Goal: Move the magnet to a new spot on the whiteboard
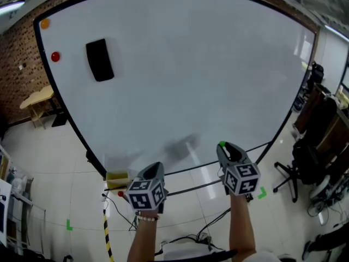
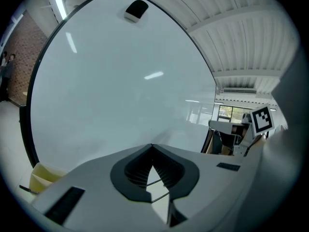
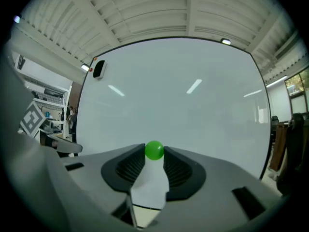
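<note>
A large whiteboard point(image 1: 180, 64) fills the head view. My right gripper point(image 1: 223, 146) is shut on a small round green magnet point(image 3: 154, 150), pinched at its fingertips just in front of the board's lower edge. The green magnet point(image 1: 222, 144) also shows as a speck in the head view. My left gripper point(image 1: 155, 168) hangs lower left with its tips touching and nothing between them; in its own view the left gripper point(image 2: 152, 148) faces the whiteboard point(image 2: 120, 81). A red magnet point(image 1: 55, 56) and an orange magnet point(image 1: 44, 23) sit at the board's upper left.
A black eraser point(image 1: 100, 59) clings to the board near the red magnet. A yellow tray point(image 1: 116, 178) sits at the board's lower left corner. Office chairs point(image 1: 311, 152) and a wooden table point(image 1: 38, 100) flank the board; cables run across the tiled floor.
</note>
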The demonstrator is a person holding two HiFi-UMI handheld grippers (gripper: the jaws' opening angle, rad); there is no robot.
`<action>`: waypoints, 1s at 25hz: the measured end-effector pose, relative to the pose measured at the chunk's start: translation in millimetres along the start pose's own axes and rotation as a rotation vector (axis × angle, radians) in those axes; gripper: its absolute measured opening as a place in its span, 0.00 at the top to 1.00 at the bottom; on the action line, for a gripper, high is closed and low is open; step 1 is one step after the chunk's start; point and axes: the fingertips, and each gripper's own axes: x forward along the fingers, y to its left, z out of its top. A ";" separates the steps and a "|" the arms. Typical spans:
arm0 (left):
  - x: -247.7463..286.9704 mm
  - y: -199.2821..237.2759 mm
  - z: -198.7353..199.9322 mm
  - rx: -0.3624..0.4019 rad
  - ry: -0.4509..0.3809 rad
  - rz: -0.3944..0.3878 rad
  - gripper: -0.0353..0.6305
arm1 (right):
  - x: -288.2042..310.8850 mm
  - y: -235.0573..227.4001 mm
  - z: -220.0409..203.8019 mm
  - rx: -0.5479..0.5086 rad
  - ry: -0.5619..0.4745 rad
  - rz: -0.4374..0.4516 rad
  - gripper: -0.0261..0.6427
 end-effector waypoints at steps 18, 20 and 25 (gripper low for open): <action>12.9 -10.4 3.3 0.015 -0.027 0.034 0.96 | 12.6 33.7 -64.6 0.070 0.112 0.111 0.77; 12.0 -11.2 3.6 0.018 -0.029 0.036 0.95 | 11.9 35.6 -62.2 0.067 0.109 0.119 0.77; 7.5 -14.7 5.6 0.031 -0.040 0.035 0.95 | 5.8 35.3 -58.1 0.068 0.100 0.128 0.77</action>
